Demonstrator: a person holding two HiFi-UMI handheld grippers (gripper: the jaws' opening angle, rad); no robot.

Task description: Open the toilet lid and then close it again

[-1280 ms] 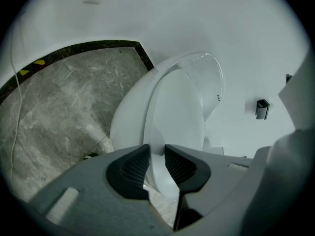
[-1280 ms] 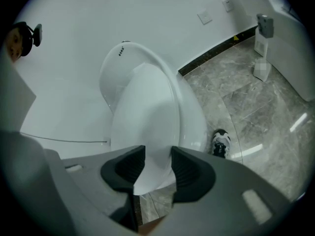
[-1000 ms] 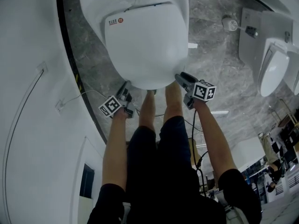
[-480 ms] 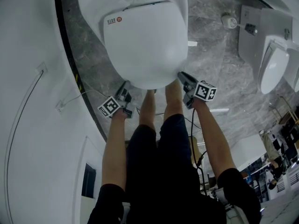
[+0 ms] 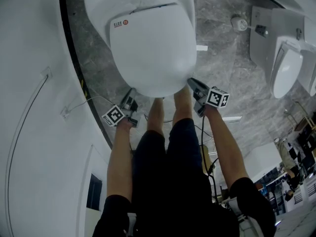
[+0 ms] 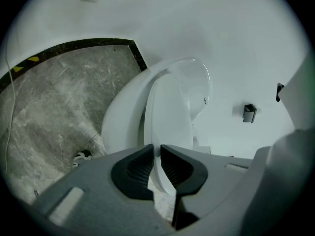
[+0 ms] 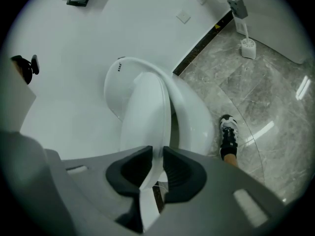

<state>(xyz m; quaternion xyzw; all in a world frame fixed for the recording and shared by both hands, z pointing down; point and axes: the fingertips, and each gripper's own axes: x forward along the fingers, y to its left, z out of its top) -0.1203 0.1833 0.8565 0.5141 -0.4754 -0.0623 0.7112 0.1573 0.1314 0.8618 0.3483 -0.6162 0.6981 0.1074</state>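
Observation:
The white toilet lid (image 5: 153, 48) lies over the bowl (image 5: 98, 14) in front of me. My left gripper (image 5: 131, 96) is at the lid's front left edge and my right gripper (image 5: 190, 82) at its front right edge. In the left gripper view the lid (image 6: 170, 117) runs edge-on between the dark pads (image 6: 133, 168) of the left gripper (image 6: 156, 151), whose jaws are closing on it. The right gripper (image 7: 157, 154) likewise has the lid (image 7: 145, 112) between its closing jaws. A dark gap shows between lid and bowl (image 7: 192, 117).
My bare legs (image 5: 173, 112) stand between the grippers, with a shoe (image 7: 228, 136) beside the bowl. A white wall (image 5: 34, 107) lies close on the left. A toilet brush (image 5: 240, 23) and another white fixture (image 5: 286, 68) are at the right on the grey marble floor (image 5: 222, 68).
The right gripper's jaws have closed onto the lid's edge. The left gripper has risen slightly with the lid's front edge, and the lid has shifted up in the head view.

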